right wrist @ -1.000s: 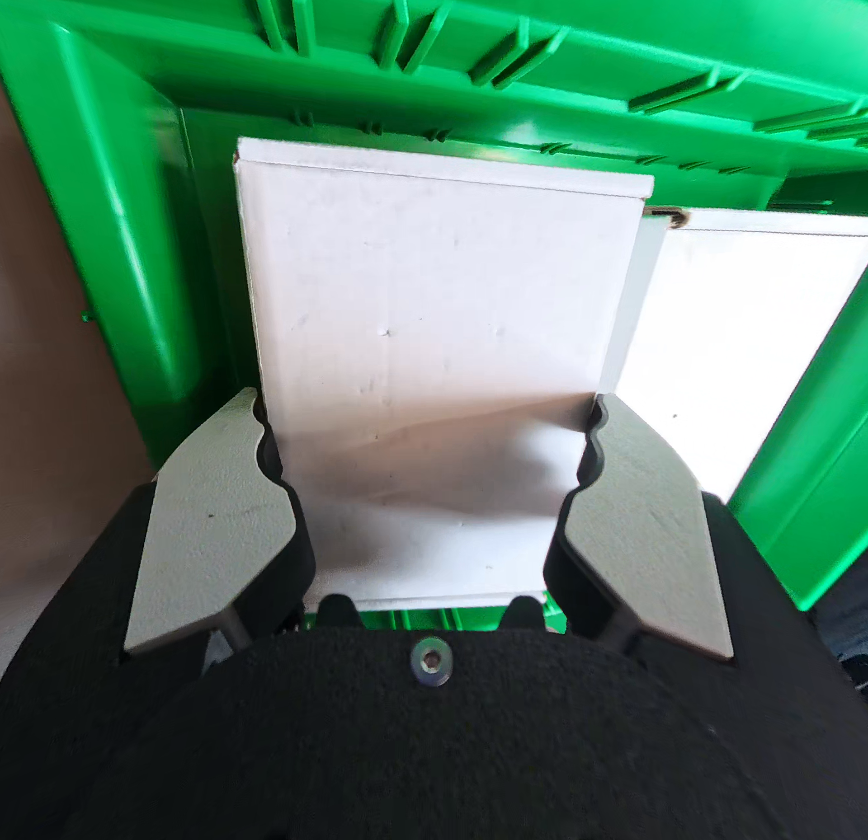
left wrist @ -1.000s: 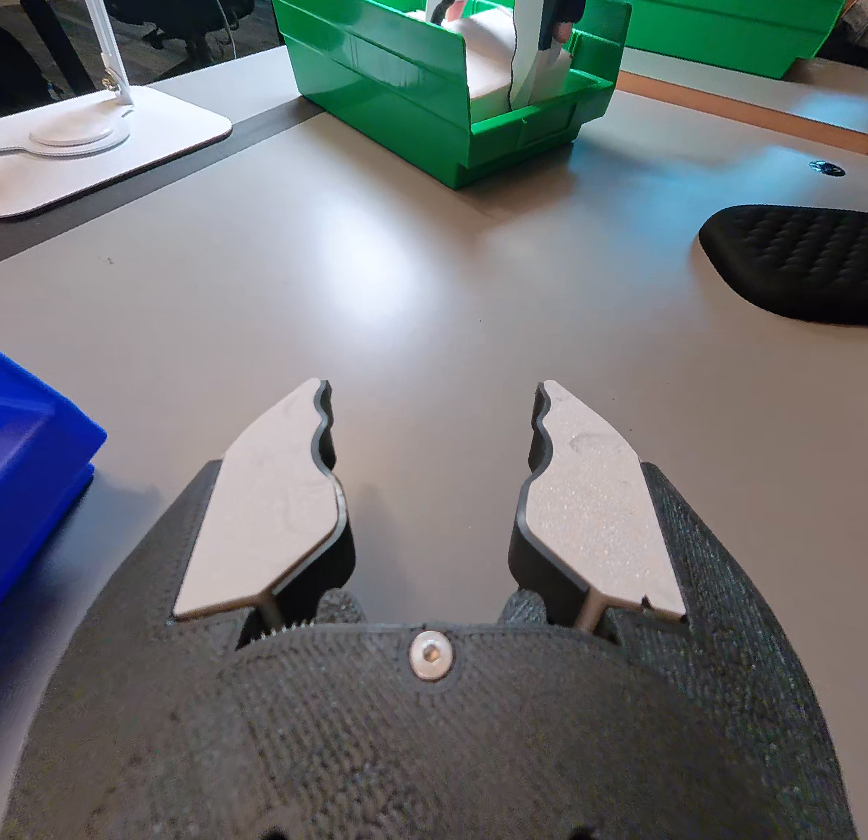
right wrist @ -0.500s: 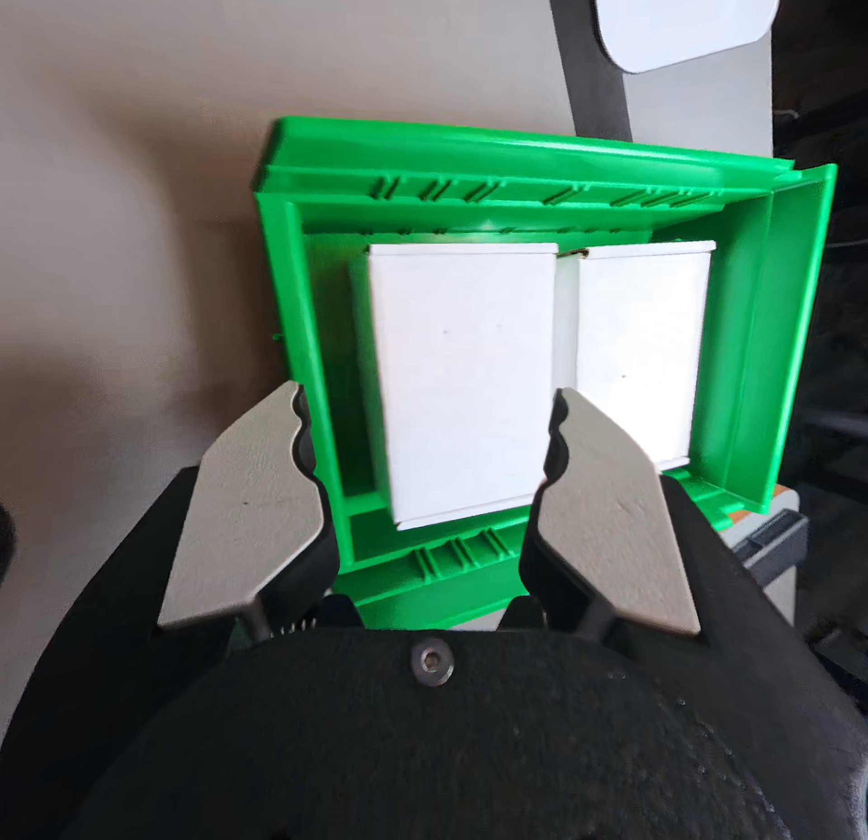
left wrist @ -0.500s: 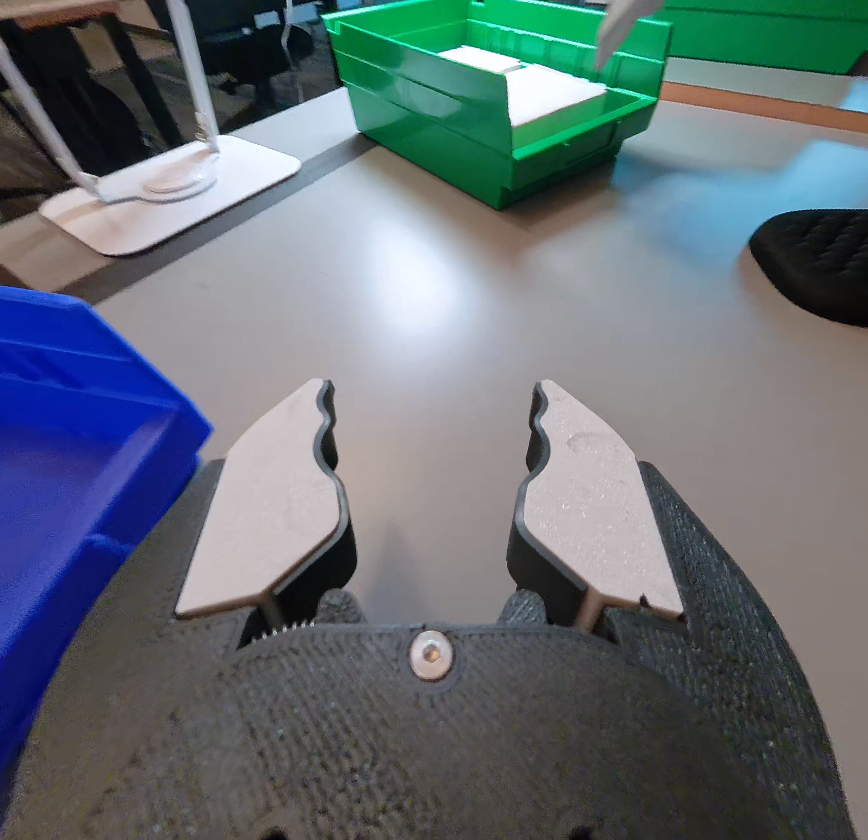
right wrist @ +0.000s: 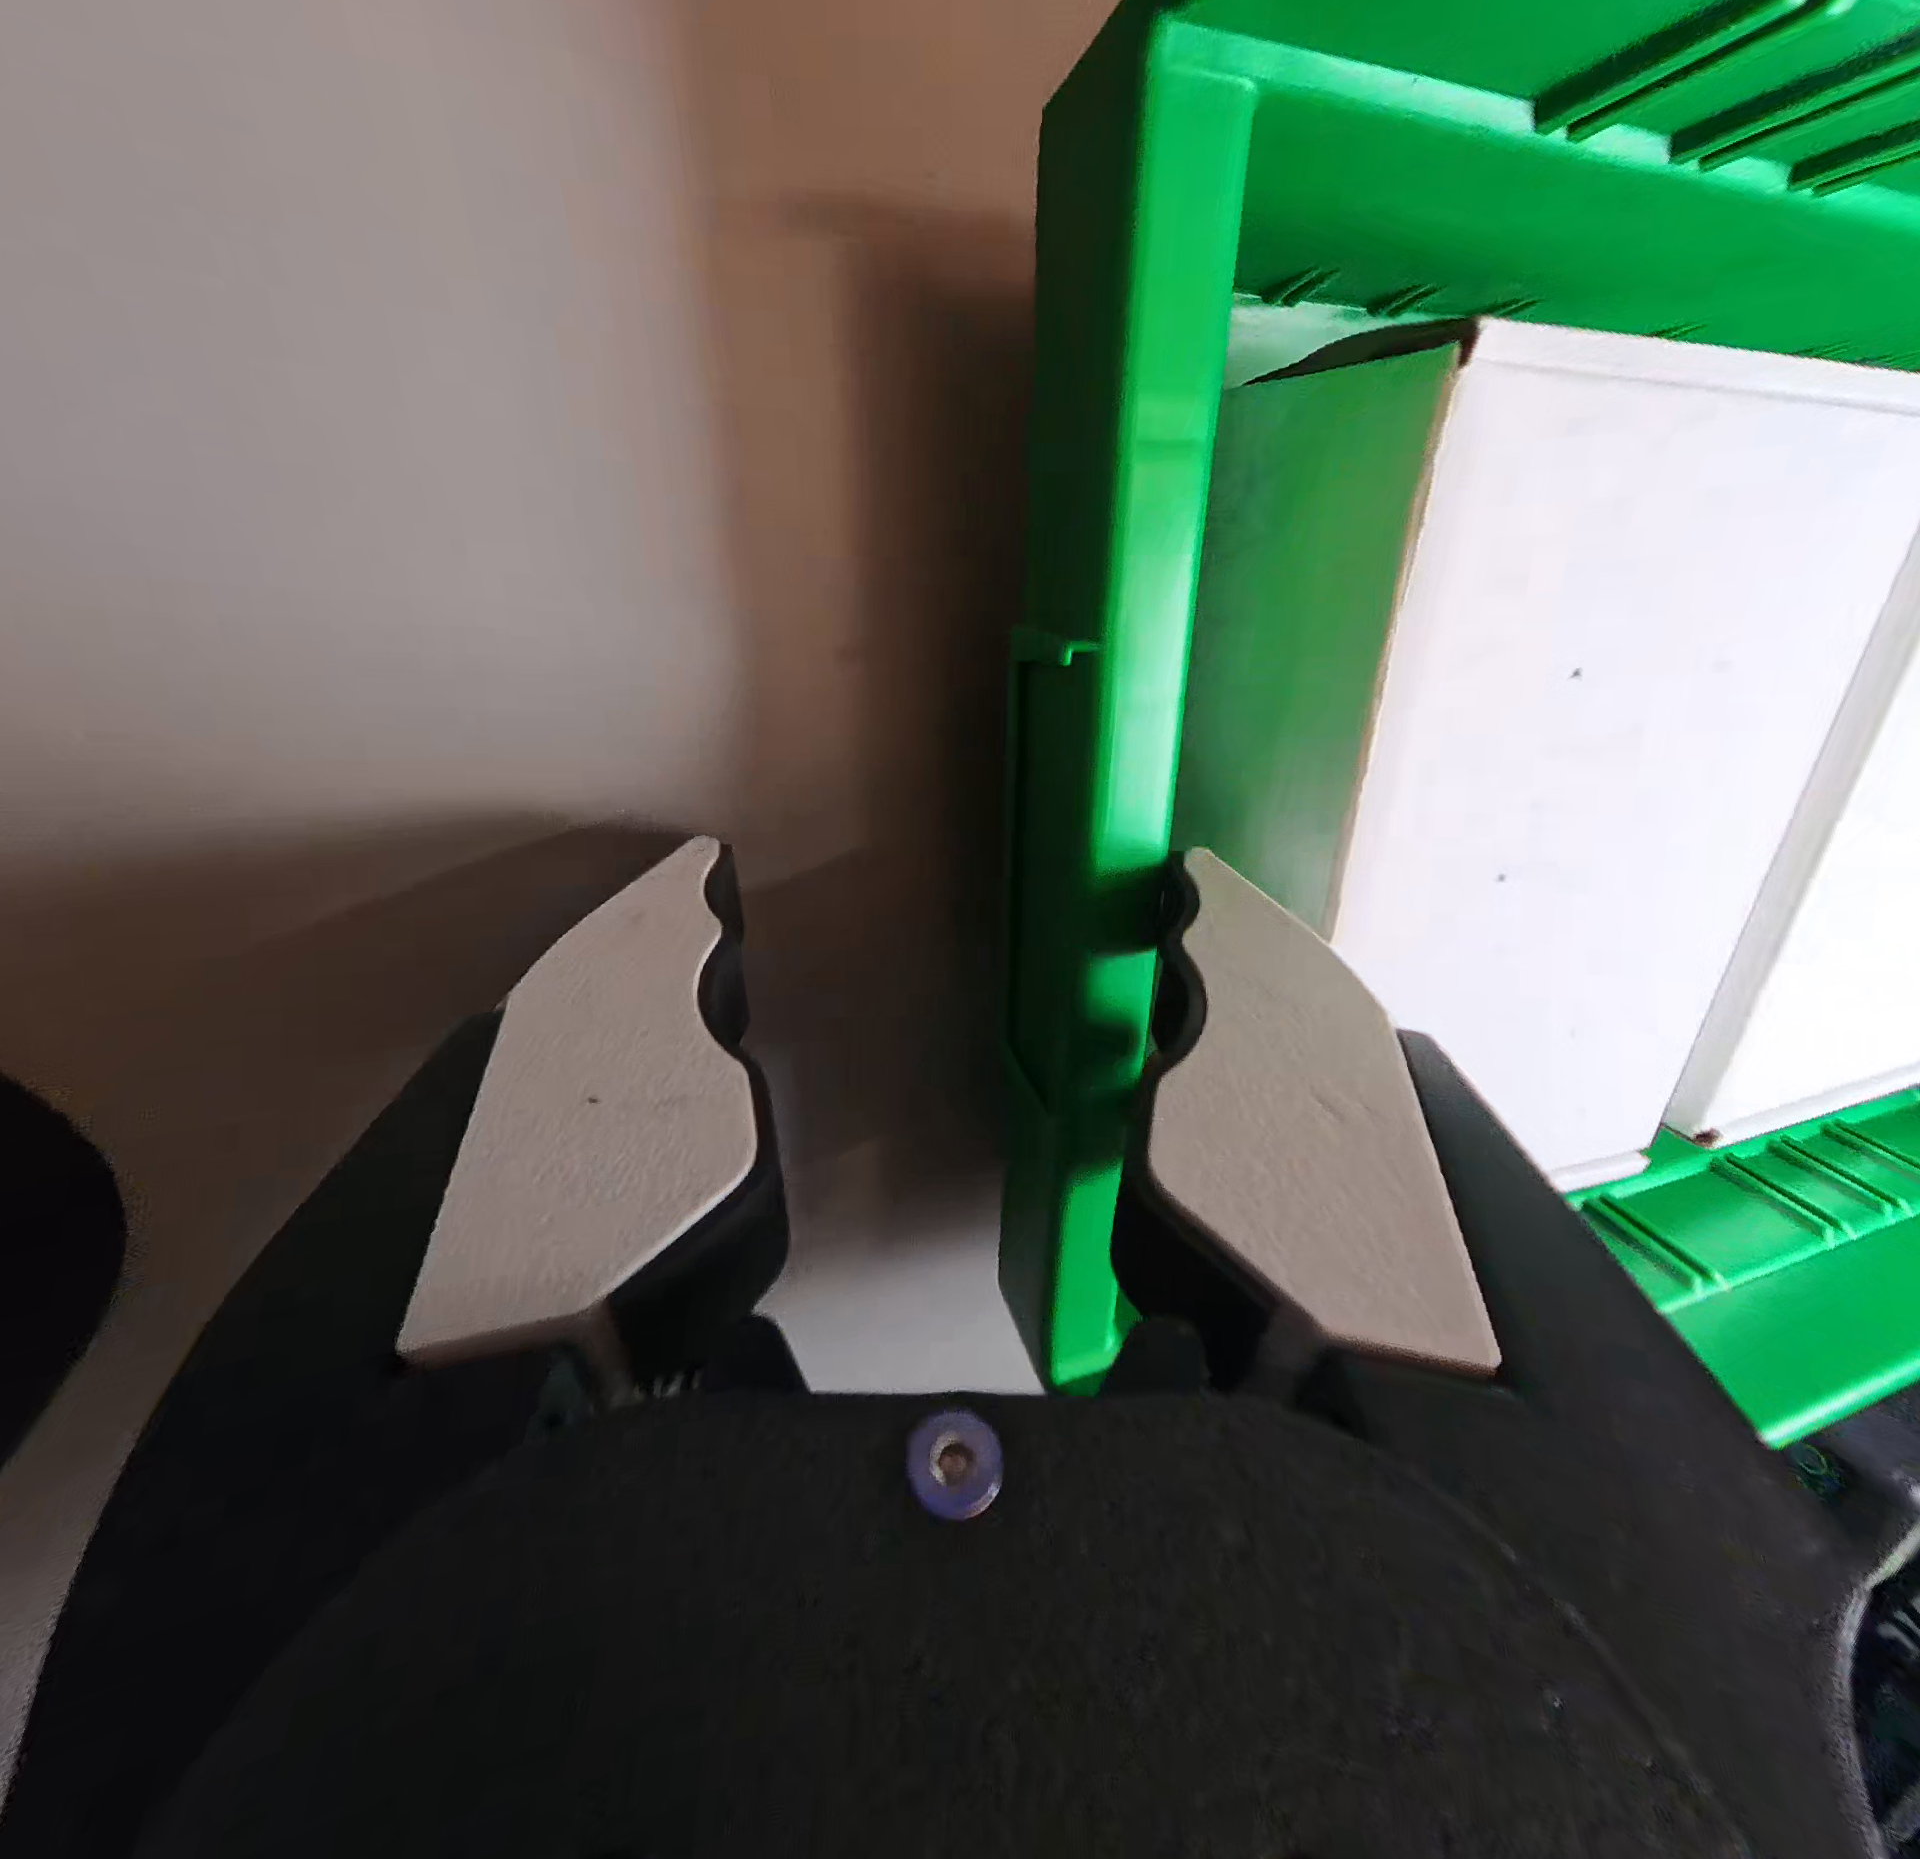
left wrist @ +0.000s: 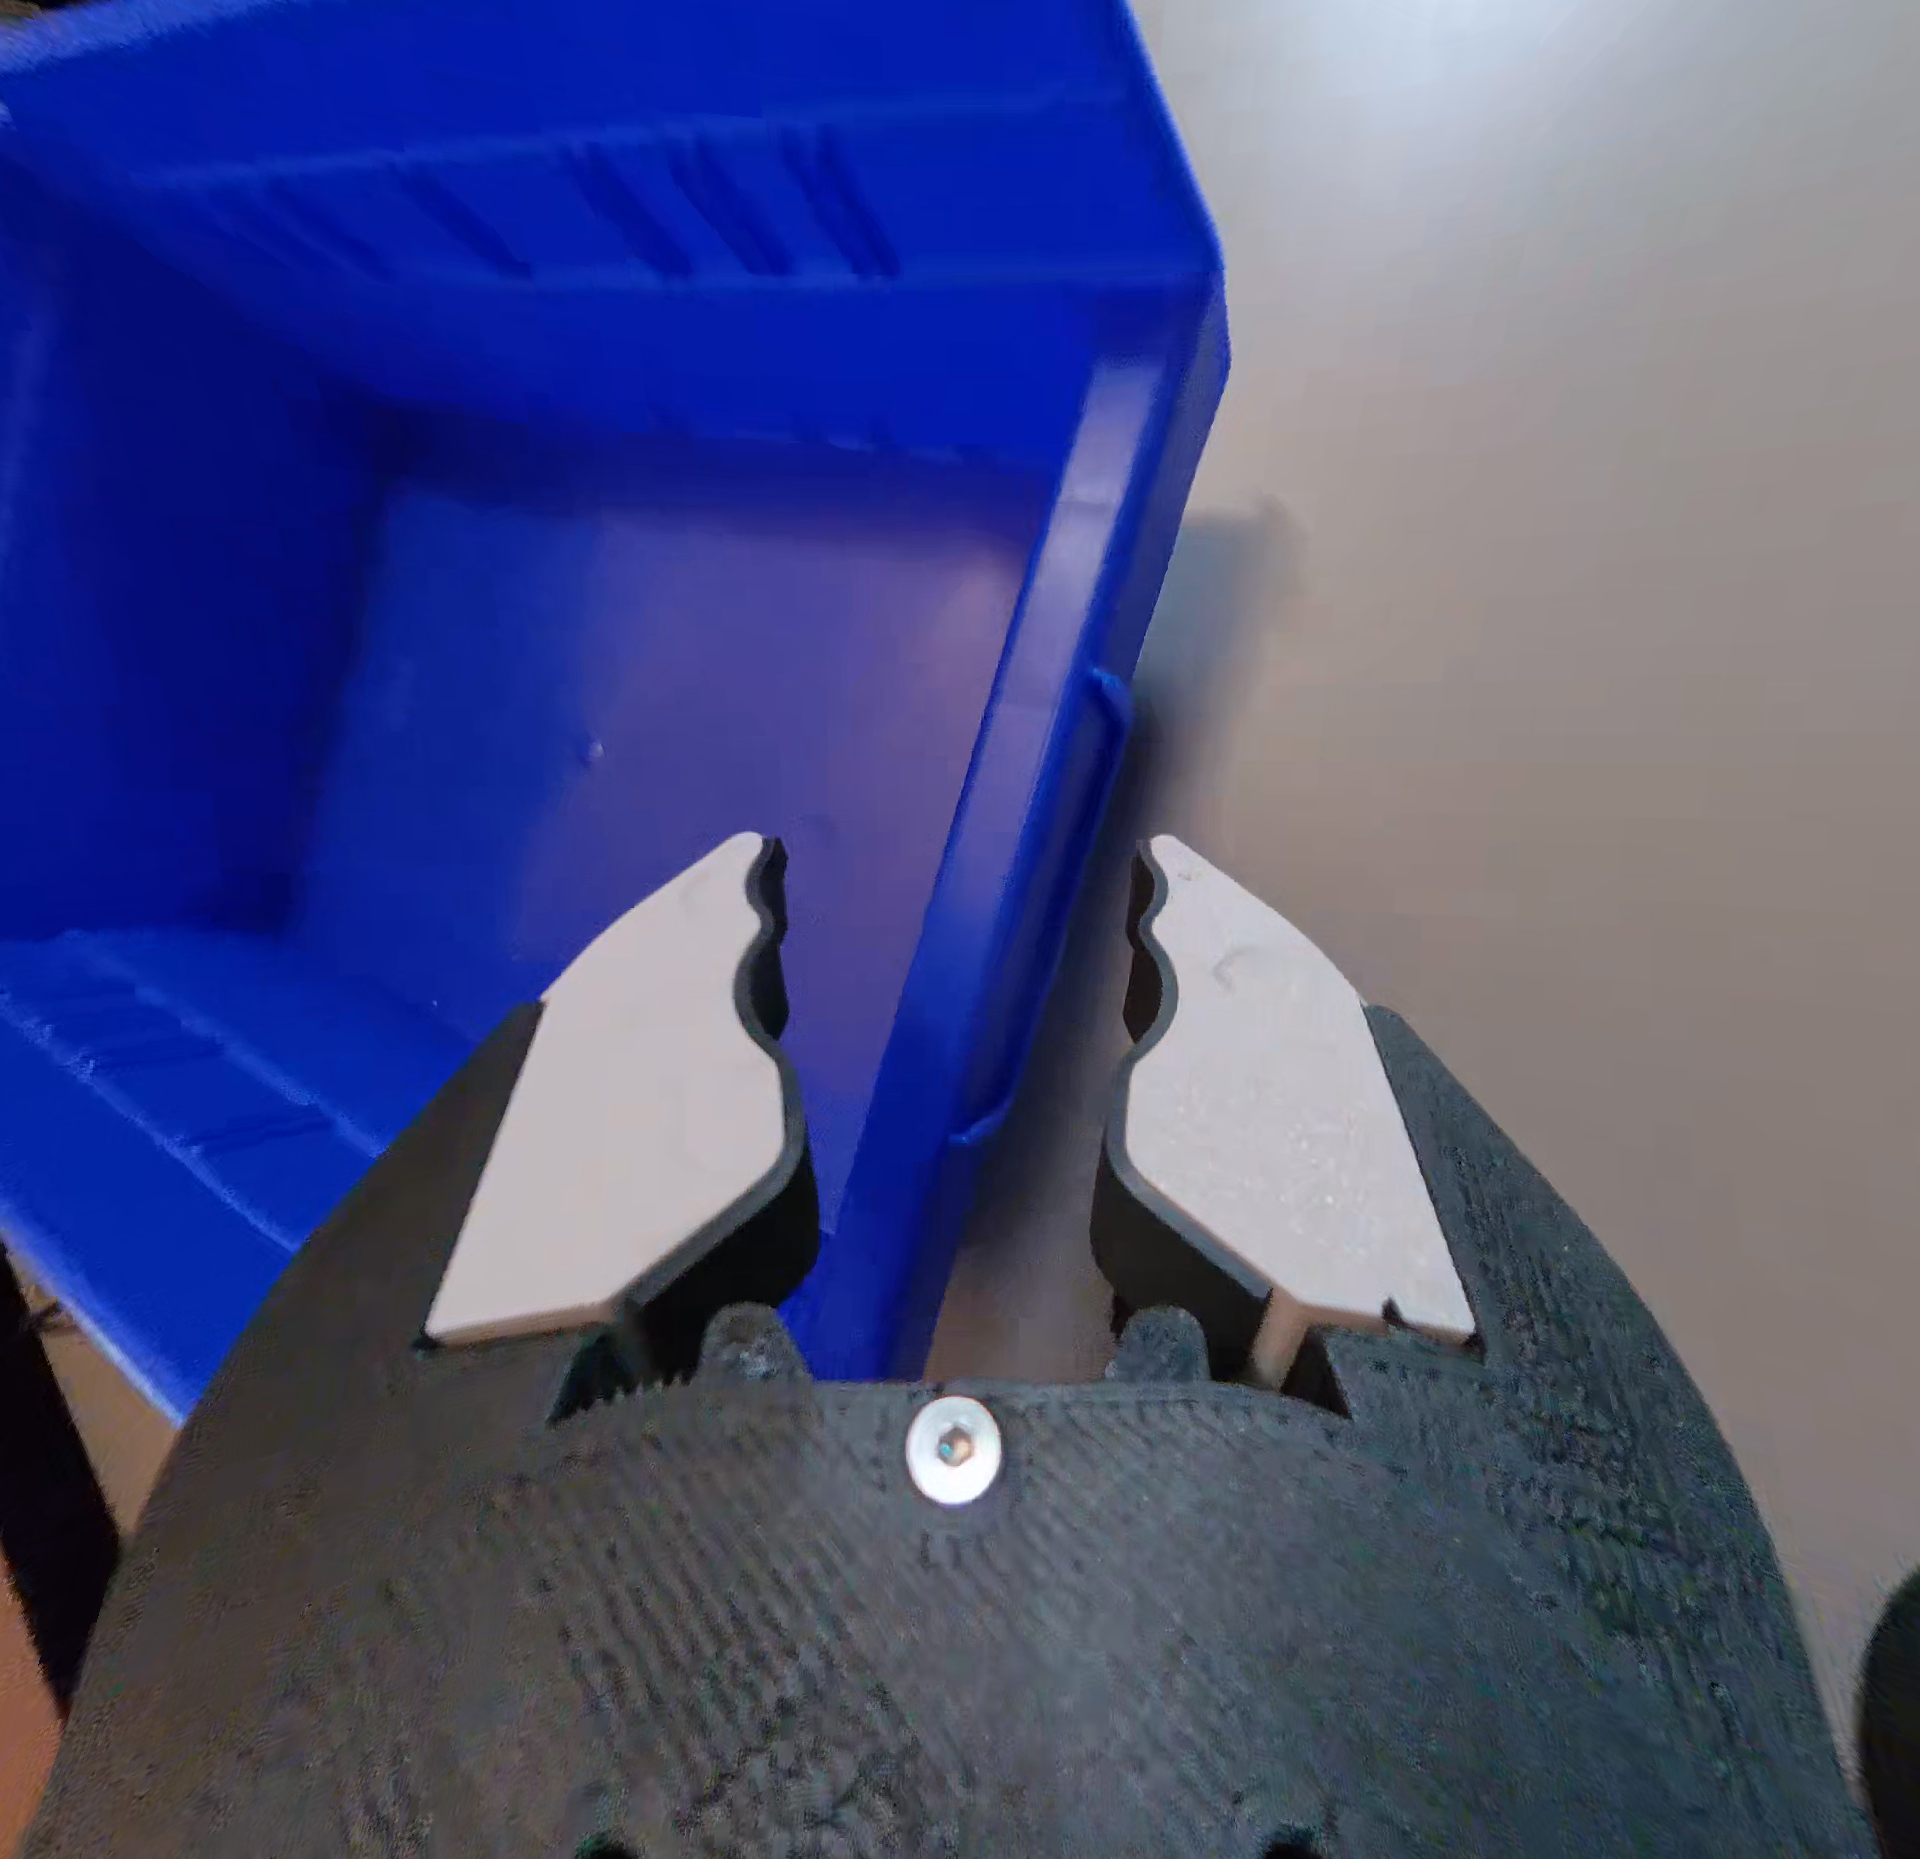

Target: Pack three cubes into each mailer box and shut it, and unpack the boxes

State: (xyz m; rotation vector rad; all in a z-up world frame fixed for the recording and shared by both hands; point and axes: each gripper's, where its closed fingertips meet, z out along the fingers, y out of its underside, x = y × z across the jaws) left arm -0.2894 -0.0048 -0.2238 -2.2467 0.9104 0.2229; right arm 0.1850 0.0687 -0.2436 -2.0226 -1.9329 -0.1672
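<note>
— Both grippers moved?
— Yes. Left gripper point(left wrist: 954, 853), spread, now straddles the empty blue bin's point(left wrist: 1049, 843) wall; right gripper point(right wrist: 951, 859), spread, left the white mailer boxes point(right wrist: 1621, 729) and straddles the green bin's point(right wrist: 1132, 604) wall. Likely repositioning bins.

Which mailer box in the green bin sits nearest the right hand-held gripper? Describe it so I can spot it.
Find the green bin on the grey table. Two white mailer boxes lie flat inside; yours is the white box against the bin wall straddled by the open right hand-held gripper.
</note>
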